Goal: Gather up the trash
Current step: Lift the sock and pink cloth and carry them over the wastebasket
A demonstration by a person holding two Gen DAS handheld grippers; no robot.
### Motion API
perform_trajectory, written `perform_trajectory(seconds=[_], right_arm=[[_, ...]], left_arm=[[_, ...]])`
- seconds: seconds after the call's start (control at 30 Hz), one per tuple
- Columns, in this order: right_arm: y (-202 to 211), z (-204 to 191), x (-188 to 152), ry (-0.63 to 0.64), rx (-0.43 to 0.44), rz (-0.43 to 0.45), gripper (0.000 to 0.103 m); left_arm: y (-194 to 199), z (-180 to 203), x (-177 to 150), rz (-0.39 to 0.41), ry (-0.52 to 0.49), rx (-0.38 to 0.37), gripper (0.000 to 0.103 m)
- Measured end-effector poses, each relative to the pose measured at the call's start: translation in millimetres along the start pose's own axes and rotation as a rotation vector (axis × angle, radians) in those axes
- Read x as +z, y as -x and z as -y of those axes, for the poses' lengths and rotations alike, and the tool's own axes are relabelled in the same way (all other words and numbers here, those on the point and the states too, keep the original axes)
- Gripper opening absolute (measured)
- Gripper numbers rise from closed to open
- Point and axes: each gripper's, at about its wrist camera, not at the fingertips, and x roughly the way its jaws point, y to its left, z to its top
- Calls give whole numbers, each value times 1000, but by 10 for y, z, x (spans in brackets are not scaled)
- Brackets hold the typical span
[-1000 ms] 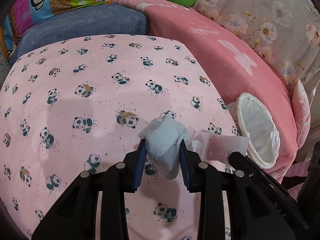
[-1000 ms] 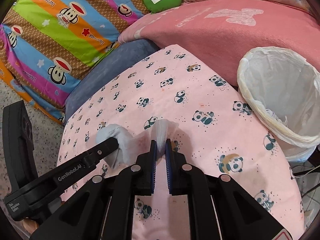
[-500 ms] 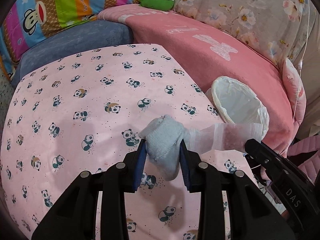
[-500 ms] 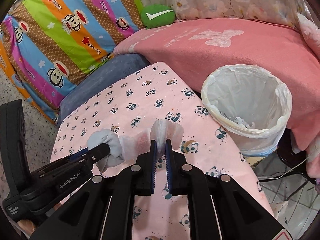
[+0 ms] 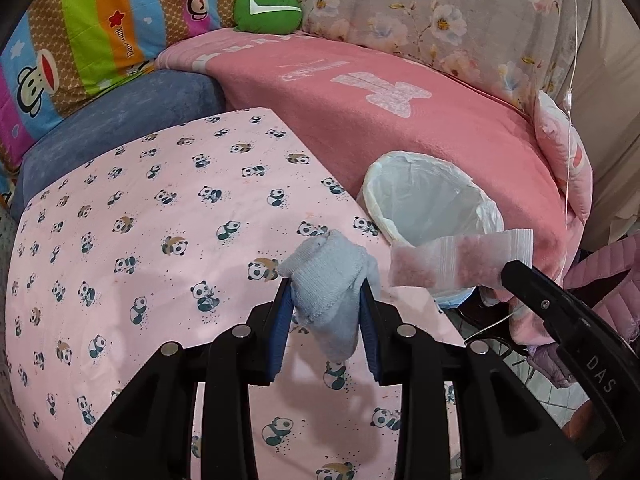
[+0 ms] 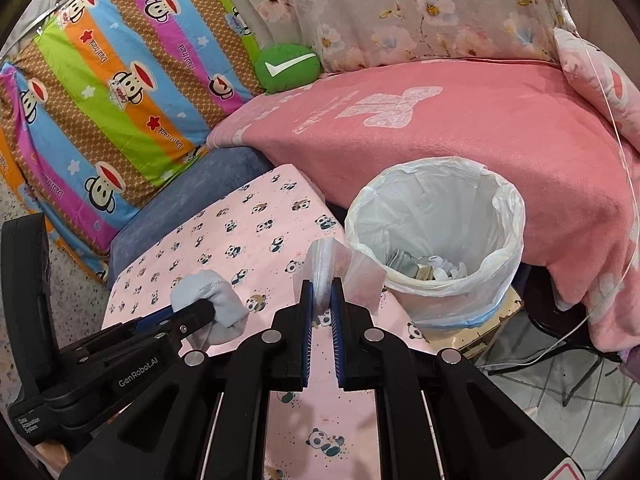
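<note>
My two grippers, left point(image 5: 326, 300) and right point(image 6: 321, 294), are black plastic with blue ribbed finger pads point(image 5: 279, 334), round silver screws, and white "GenRobot.AI" and "DAS" lettering.

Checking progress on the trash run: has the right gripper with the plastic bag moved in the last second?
Yes. The right gripper, shut on the clear plastic bag, has come closer to the lined trash bin, off the panda cloth.

Bin point(image 6: 436, 216) right of table point(image 6: 248, 232), before bed point(image 6: 500, 128)
</note>
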Motion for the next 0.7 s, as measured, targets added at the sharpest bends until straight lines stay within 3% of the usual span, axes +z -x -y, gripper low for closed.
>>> perform_trajectory(seconds=[0.7], right_arm=[[248, 630, 521, -70, -77, 105, 10]], left_arm=[[-196, 789, 490, 22, -136, -96, 32]])
